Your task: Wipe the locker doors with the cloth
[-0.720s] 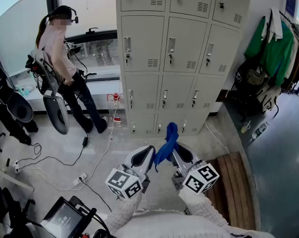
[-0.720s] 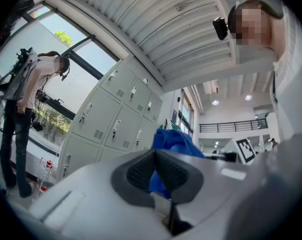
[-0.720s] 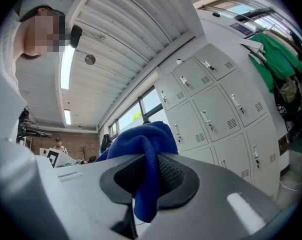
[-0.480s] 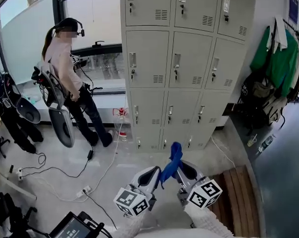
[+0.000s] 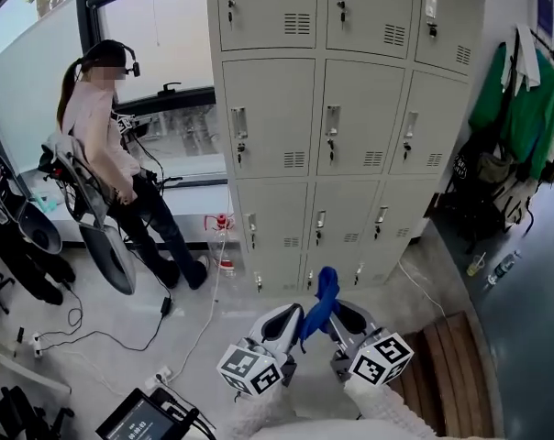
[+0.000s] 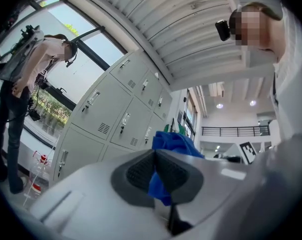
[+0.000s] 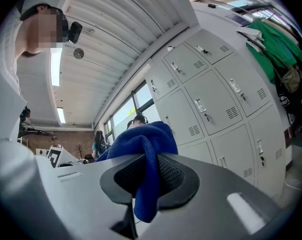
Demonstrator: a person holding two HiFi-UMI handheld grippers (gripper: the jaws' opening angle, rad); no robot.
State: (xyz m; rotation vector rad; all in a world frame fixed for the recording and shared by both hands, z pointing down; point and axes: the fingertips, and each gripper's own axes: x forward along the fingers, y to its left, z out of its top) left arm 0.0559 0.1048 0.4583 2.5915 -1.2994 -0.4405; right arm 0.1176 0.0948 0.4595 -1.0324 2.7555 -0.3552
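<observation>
The grey lockers (image 5: pixel 341 126) stand ahead, several doors in rows, all closed. A blue cloth (image 5: pixel 323 299) hangs bunched between my two grippers, held up in front of the bottom row and apart from the doors. My left gripper (image 5: pixel 293 315) is shut on the cloth's left part, and its own view shows the cloth (image 6: pixel 171 143) pinched between the dark pads (image 6: pixel 141 171). My right gripper (image 5: pixel 337 312) is shut on the right part, with the cloth (image 7: pixel 141 144) draped over its pads (image 7: pixel 168 176). The lockers (image 7: pixel 211 104) fill that view's right side.
A person (image 5: pixel 103 154) stands at the window to the left beside a dark chair (image 5: pixel 103 236). Cables (image 5: pixel 190 324) trail over the floor. Green coats (image 5: pixel 520 90) and bags hang at the right. A wooden platform (image 5: pixel 456 356) lies at my right, a screen (image 5: pixel 135 420) at bottom left.
The view has tilted up and drawn nearer the lockers. Both grippers stay shut on the cloth, held together and shifted slightly right. The person at the window has shifted a little.
</observation>
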